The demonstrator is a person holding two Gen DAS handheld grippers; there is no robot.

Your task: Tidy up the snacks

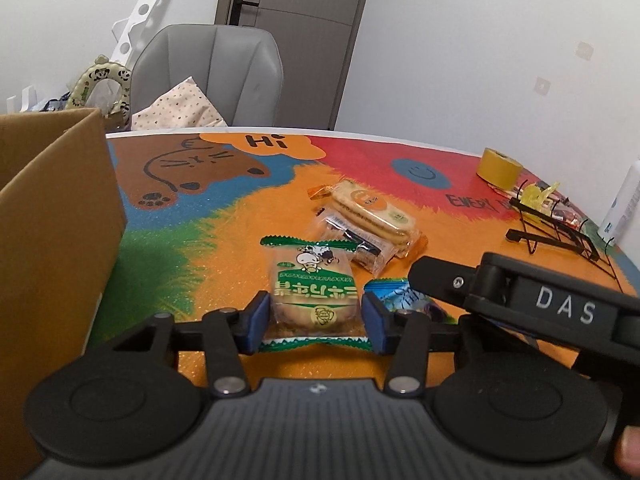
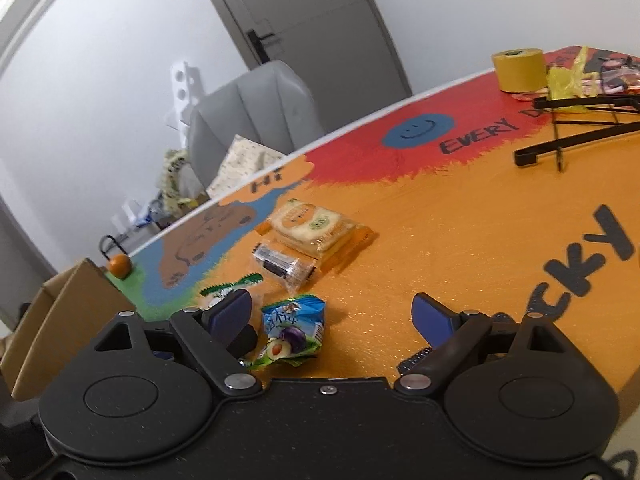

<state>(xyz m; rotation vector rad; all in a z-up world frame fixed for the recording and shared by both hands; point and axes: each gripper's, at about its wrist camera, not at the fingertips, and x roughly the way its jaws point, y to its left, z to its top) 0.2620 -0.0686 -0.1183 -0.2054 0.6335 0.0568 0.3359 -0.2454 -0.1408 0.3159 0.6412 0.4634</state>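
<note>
Lying flat between the blue pads of the left gripper (image 1: 314,322), green-trimmed biscuit packet (image 1: 313,292) rests on the mat; pads sit at its two sides, contact not certain, so gripping or merely bracketing cannot be told. Right gripper (image 2: 332,316) spread wide, holding nothing; blue plum-candy packet (image 2: 294,330) lies on the mat between its fingers, nearer the left one, apart from both. Ahead of both claws: clear-wrapped dark snack (image 2: 282,264), then orange cracker pack (image 1: 374,210) partly over it. Cardboard box (image 1: 52,216) stands left of the left claw. Far ahead to the right: yellow tape roll (image 1: 500,168), black wire rack (image 1: 556,232). Colourful table mat (image 1: 460,236) underneath.
</note>
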